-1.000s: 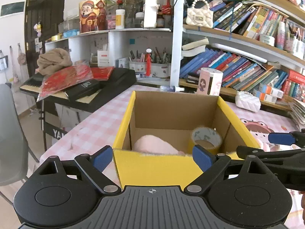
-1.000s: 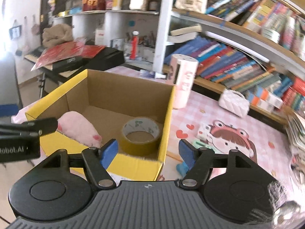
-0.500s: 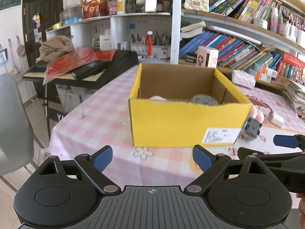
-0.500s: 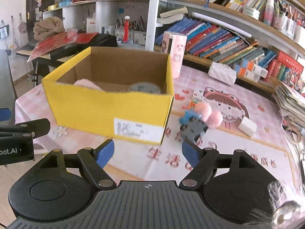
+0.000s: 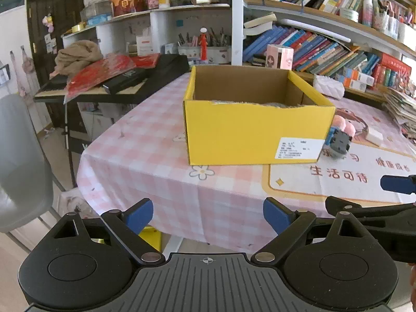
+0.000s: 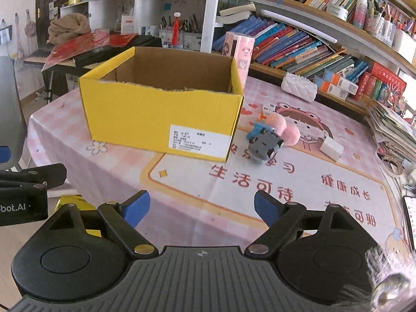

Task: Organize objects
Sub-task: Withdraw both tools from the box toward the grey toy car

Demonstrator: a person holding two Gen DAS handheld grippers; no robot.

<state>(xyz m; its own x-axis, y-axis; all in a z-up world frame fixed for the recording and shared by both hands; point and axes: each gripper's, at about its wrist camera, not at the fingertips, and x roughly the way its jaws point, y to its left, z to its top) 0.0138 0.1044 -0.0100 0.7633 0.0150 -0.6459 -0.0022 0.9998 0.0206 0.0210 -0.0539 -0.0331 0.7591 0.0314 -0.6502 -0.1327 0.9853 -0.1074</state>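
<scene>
Tools both stand wide and hold nothing: the left tool (image 5: 208,214), and the right tool (image 6: 202,205), whose jaws have just been opening. The yellow box (image 6: 161,115) sits on the counter (image 6: 299,182), with a grey toy car (image 6: 264,147) just beside its right corner.

Bookshelf (image 6: 299,44): upper right, rows of leaning books.
Keyboard (image 5: 145,78): left of centre, black, under red packets (image 5: 101,72).
Beige cloth (image 5: 75,56): upper left, bundled.
Grey chair (image 5: 18,161): left edge.
Pen holders (image 5: 205,49): top centre.
</scene>
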